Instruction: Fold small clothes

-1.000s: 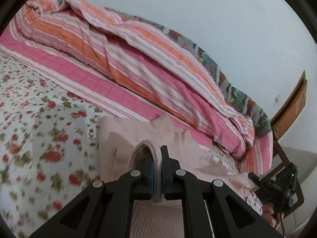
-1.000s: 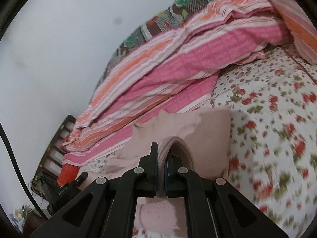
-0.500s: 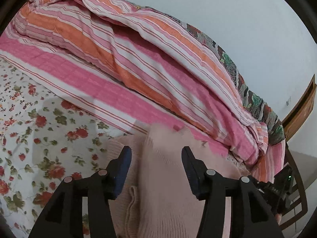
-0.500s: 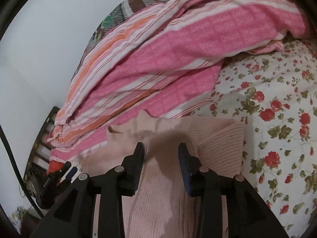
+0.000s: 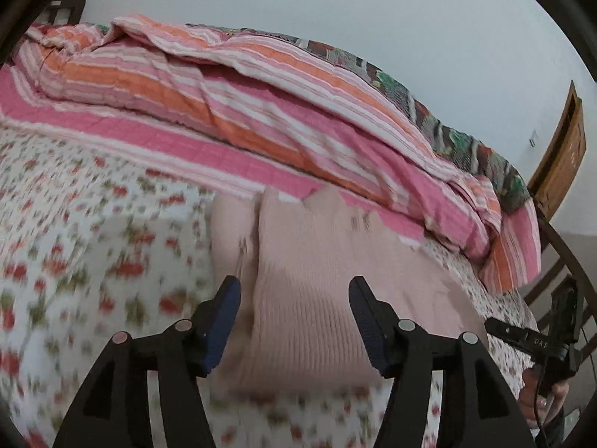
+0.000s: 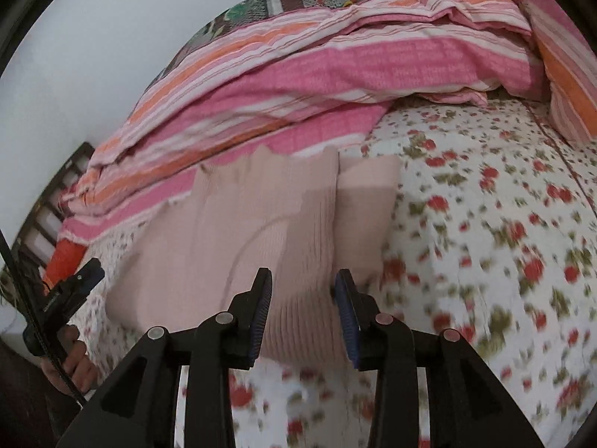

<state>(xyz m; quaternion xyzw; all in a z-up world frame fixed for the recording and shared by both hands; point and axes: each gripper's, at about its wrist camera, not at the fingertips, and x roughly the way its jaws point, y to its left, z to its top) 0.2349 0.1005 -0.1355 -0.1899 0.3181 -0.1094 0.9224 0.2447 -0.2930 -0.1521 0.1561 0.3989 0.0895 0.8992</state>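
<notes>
We see a pale pink knitted garment [image 5: 317,261] lying folded on the floral bedsheet [image 5: 93,242], its far edge against the striped pink and orange quilt [image 5: 280,112]. Our left gripper [image 5: 294,298] hovers over its near edge, jaws opening, the knit under the gap but not pinched. Our right gripper [image 6: 302,291] has its jaws released too, parted above the ribbed fabric [image 6: 261,231]. Both views are blurred.
</notes>
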